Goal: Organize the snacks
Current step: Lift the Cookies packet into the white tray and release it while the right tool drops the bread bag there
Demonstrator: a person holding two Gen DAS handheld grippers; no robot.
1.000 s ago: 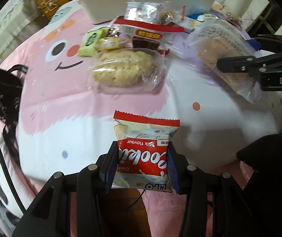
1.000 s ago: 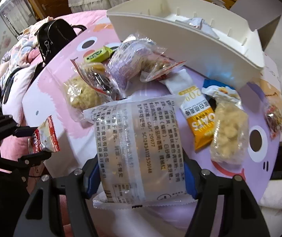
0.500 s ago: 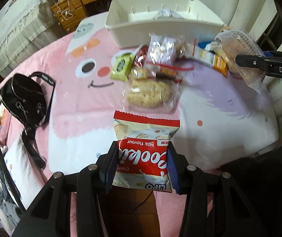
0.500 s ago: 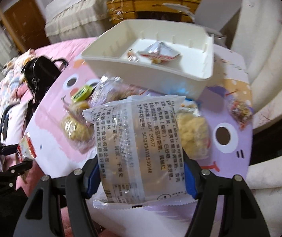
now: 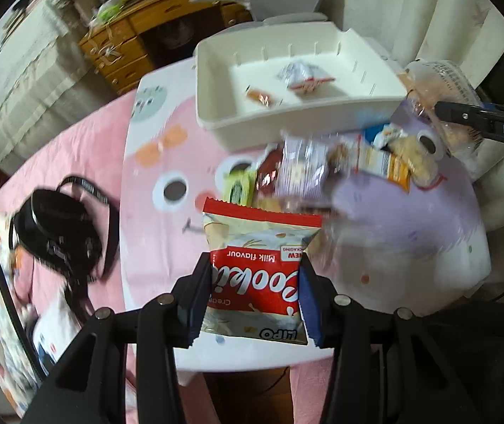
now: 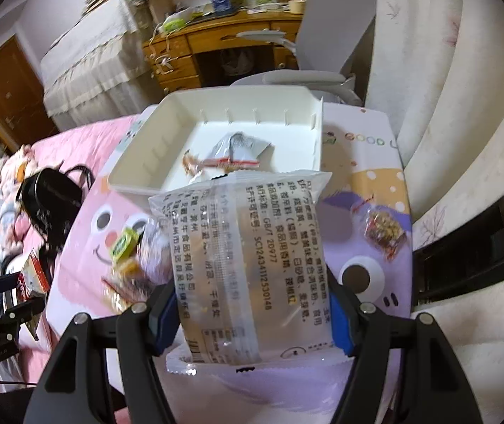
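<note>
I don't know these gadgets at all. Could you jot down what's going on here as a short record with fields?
Left gripper: shut on a red and white cookie packet
Right gripper: shut on a clear printed snack bag
Bin: white tray at the table's far side, holding a silver packet and a small candy
Still on the table: loose snacks, including a green packet
Also there: black bag

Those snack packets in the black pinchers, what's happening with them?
A person is tidying snacks with two handheld grippers. The left gripper is shut on a red cookie packet, and the right gripper is shut on a clear printed packet. Both are held above the table. Ahead sits the white bin, with a couple of snacks in it already. More snacks lie loose on the cartoon tablecloth.
</note>
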